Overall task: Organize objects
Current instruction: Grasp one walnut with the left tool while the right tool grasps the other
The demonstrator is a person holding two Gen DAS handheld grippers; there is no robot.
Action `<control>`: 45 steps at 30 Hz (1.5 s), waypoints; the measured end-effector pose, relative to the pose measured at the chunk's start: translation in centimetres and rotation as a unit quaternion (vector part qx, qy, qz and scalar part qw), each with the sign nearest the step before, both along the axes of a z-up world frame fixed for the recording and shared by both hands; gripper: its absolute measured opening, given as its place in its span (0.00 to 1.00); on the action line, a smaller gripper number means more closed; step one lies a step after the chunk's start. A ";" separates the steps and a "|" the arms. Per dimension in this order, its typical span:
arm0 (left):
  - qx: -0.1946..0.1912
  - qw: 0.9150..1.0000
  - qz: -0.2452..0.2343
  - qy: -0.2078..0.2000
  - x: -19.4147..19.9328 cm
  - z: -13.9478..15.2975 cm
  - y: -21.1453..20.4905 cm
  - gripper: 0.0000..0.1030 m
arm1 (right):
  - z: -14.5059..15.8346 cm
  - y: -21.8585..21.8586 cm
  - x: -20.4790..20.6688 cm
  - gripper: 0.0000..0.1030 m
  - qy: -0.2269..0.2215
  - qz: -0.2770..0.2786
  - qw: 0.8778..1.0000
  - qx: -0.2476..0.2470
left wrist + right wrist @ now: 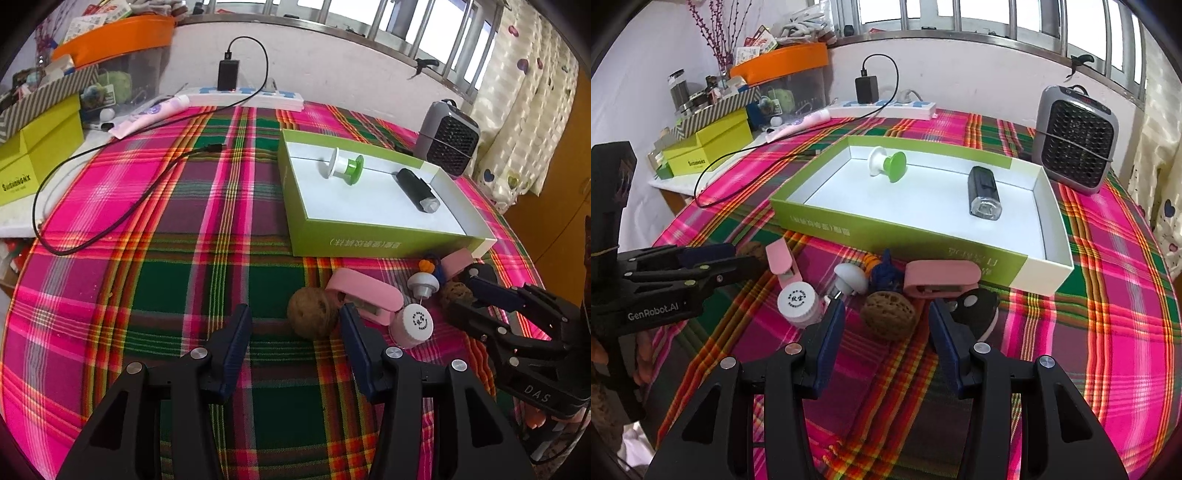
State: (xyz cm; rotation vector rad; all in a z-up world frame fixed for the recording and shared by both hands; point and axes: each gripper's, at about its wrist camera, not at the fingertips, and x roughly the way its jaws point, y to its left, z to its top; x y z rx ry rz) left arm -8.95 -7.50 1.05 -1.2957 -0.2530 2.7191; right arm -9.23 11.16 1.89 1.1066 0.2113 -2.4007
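Note:
Small items lie loose on the plaid cloth before a green box (pixel 886 236) with a white inside. The box holds a green-and-white spool (pixel 886 166) and a black light (pixel 984 192). My right gripper (pixel 886 312) is open, with a brown walnut (pixel 888 319) between its fingertips and a small gap on each side. My left gripper (pixel 293 314) is open too; a second walnut (pixel 313 317) sits just ahead, close to its right finger (pixel 351 325). Around them lie two pink clips (pixel 942 278) (pixel 783 262), a white bottle (pixel 798 302), a grey mushroom-shaped piece (pixel 851 278) and a black-and-white round item (pixel 975 310).
A grey heater (pixel 1076 144) stands at the back right of the table. A power strip (pixel 886 107) with a black charger and a long black cable (pixel 110 206) lies at the back. Yellow-green boxes (pixel 37 155) and an orange-lidded bin (pixel 118 37) crowd the left.

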 end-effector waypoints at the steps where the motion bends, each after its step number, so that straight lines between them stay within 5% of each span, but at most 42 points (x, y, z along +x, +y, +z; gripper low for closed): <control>1: -0.002 1.000 0.000 -0.001 -0.1 -0.1 0.0 0.47 | 0.0 -0.1 0.0 0.47 0.001 0.002 1.000 0.001; 17: -0.008 1.000 0.003 0.004 -0.5 0.0 0.3 0.46 | -0.2 -0.2 0.0 0.36 0.002 0.002 1.000 0.008; 28: -0.006 1.000 -0.008 0.006 -0.4 0.0 0.6 0.27 | -0.1 -0.2 0.0 0.33 0.003 0.002 1.000 0.008; 45: -0.006 1.000 -0.005 0.012 -0.2 0.3 0.5 0.26 | 0.0 -0.2 0.1 0.33 0.005 0.001 1.000 0.005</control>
